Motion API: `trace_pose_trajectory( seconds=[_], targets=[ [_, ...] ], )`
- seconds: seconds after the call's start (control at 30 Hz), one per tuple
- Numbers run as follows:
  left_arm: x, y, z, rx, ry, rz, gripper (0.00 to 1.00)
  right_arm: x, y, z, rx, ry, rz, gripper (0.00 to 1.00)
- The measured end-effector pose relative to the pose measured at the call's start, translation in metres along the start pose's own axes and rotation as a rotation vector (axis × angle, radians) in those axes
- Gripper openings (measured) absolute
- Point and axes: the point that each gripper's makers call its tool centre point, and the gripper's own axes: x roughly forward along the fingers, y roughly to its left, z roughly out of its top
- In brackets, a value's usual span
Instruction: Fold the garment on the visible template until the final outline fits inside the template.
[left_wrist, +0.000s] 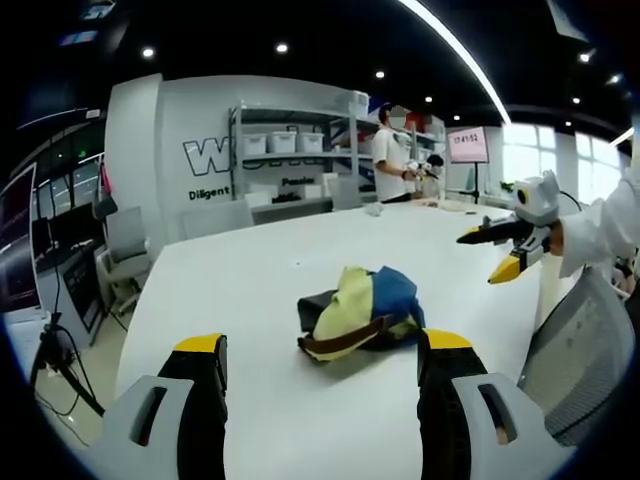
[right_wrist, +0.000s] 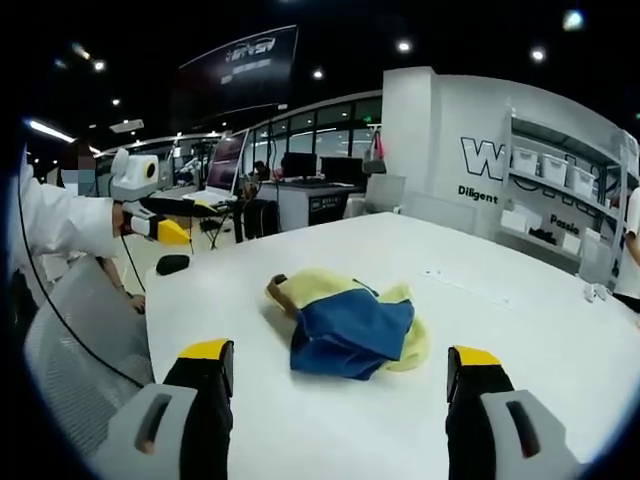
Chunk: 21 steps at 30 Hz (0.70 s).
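Now the garment (left_wrist: 362, 313) lies crumpled in a heap near the middle of the white surface (left_wrist: 260, 270), a bundle of yellow and blue cloth with a dark brown band; in the right gripper view (right_wrist: 345, 328) its long axis runs from the brown end at upper left to the blue part at lower right. No template outline can be made out beneath it. A grey mesh chair (right_wrist: 75, 330) stands at the surface's edge, and shelves with white bins (left_wrist: 285, 140) line the far wall, where a person (left_wrist: 388, 155) stands. The left claw (left_wrist: 322, 372) hangs released, jaws wide apart, holding nothing, short of the garment. The right claw (right_wrist: 338, 377) is likewise spread wide and empty, apart from the cloth.
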Motion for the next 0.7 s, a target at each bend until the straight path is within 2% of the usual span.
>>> trace_pose_trajectory(
  seconds=[0.23, 0.7],
  targets=[
    [0.0, 0.0, 0.001, 0.0, -0.002, 0.0, 0.74, 0.002, 0.002, 0.001, -0.004, 0.002, 0.008, 0.9],
    [-0.005, 0.003, -0.002, 0.001, 0.002, 0.002, 0.74, 0.023, 0.013, 0.013, -0.058, 0.014, 0.063, 0.9]
  ],
)
